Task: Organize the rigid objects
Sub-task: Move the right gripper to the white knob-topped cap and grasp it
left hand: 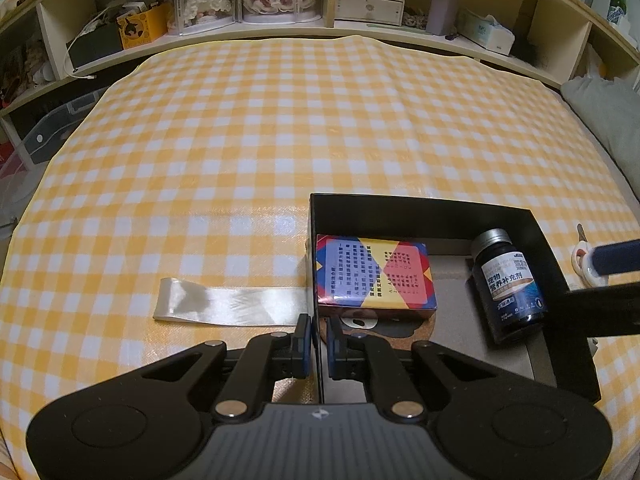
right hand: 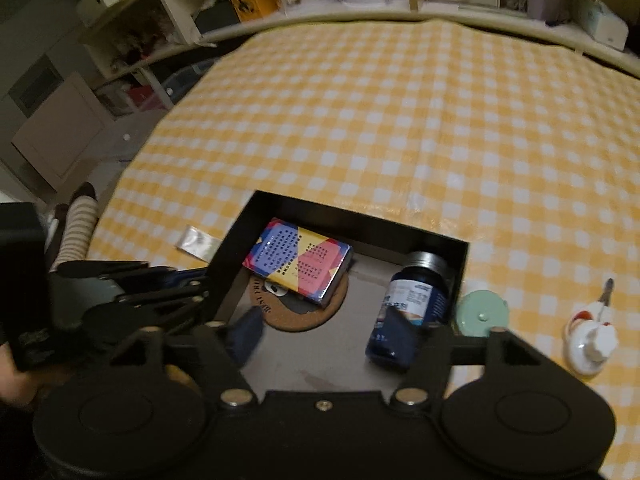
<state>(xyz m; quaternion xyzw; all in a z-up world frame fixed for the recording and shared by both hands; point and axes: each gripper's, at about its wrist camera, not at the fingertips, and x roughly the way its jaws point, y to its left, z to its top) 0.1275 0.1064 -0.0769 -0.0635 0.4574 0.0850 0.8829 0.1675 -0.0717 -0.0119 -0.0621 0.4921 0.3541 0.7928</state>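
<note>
Jaws of the left gripper (left hand: 319, 340) are pinched nearly together on the left wall of the black box (left hand: 420, 210), one finger outside it and one inside. The right gripper (right hand: 324, 336) hangs over the box's near part with its jaws spread wide and nothing between the pads; its picture is slightly blurred. Just past its right finger the dark blue bottle (right hand: 414, 304) lies on its side on the box floor by the right wall, its long axis running from near to far with the silver cap (right hand: 426, 261) pointing toward the far wall. In the far left part of the box a colourful card box (right hand: 300, 264) rests flat, long axis slanting from far left to near right, on top of a round cork coaster (right hand: 304, 316). A pale ribbon strip (left hand: 228, 306) lies on the yellow checked tablecloth (left hand: 280, 120) left of the box. Right of it sit a mint green round lid (right hand: 482, 312), just beside the wall, and a small white figure-shaped item (right hand: 590, 344) farther out.
</note>
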